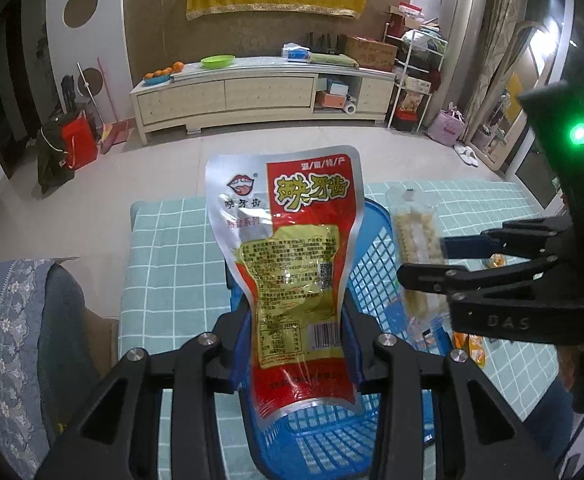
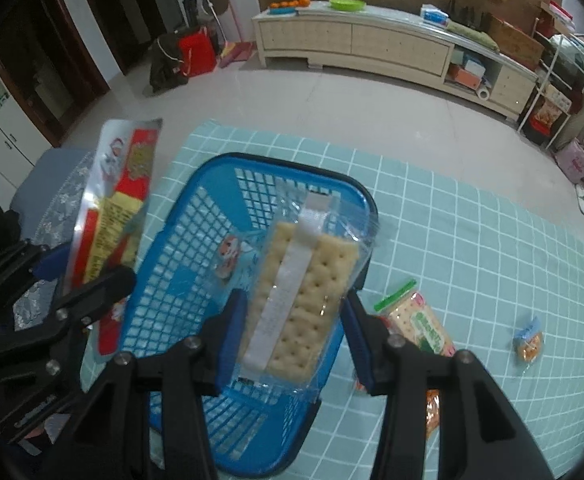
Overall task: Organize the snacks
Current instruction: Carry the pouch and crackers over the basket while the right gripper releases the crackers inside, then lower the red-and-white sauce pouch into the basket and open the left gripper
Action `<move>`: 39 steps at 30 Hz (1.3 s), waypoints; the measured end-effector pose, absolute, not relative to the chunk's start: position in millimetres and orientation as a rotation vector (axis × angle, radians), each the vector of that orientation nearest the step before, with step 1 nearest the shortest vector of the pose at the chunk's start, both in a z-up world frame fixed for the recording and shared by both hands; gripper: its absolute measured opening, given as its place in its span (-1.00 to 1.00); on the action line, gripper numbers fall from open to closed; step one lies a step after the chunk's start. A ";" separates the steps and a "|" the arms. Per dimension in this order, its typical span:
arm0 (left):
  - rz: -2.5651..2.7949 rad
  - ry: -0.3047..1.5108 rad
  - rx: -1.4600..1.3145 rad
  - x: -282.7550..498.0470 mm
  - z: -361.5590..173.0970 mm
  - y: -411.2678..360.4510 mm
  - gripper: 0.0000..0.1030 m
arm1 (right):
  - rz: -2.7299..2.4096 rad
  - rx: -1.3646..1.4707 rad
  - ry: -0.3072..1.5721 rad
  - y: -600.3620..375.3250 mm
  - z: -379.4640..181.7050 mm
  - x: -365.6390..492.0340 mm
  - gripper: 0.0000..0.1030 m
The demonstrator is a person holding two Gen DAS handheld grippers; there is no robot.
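- Clearly, the task is in its middle part: both grippers carry a snack above the blue basket, and neither snack lies in it yet.
- The left gripper has its jaws partly closed on the red and silver pouch, which stands upright between the blue pads, over the near end of the basket.
- The right gripper holds the clear pack of crackers by its two long sides, also with the jaws only partly closed, over the basket's right half.
- Inside the basket I see one small packet or a sticker on the wall; I cannot tell which.
- Left to do, in my judgement: three snacks are on the checked tablecloth, namely a green-topped cracker bag, an orange packet partly hidden by the right gripper, and a small blue-orange packet further right.
- For room: the basket is open on top, but the two grippers are near each other, so lowering both together could make them touch.
- The cloth right of the basket is free for moving; the table's left edge is just beside the basket.
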State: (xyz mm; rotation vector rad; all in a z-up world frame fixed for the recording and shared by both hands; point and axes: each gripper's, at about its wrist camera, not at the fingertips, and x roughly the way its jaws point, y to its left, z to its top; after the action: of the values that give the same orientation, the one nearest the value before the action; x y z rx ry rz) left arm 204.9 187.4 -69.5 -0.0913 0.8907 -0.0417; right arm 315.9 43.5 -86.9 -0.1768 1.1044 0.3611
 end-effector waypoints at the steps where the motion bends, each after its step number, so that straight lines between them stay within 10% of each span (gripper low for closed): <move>1: -0.039 0.895 -0.095 207.6 -71.3 188.6 -0.30 | 0.355 -0.176 1.114 46.0 -90.4 320.5 0.02; 6: -0.027 0.915 -0.106 216.3 -81.0 190.1 -0.30 | 0.346 -0.223 1.111 55.6 -101.4 332.5 0.11; 10: -0.011 0.934 -0.127 215.1 -86.5 188.8 -0.30 | 0.304 -0.220 1.070 50.3 -104.2 335.6 0.73; 39: -0.092 0.981 -0.127 244.3 -90.2 131.6 -0.29 | 0.200 -0.071 1.031 -25.3 -91.1 308.0 0.79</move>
State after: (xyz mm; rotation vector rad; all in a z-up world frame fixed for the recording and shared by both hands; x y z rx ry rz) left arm 244.3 131.6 -90.2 -0.1271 0.9813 -0.0920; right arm 308.0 -25.3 -91.1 -0.0706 1.0309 0.1999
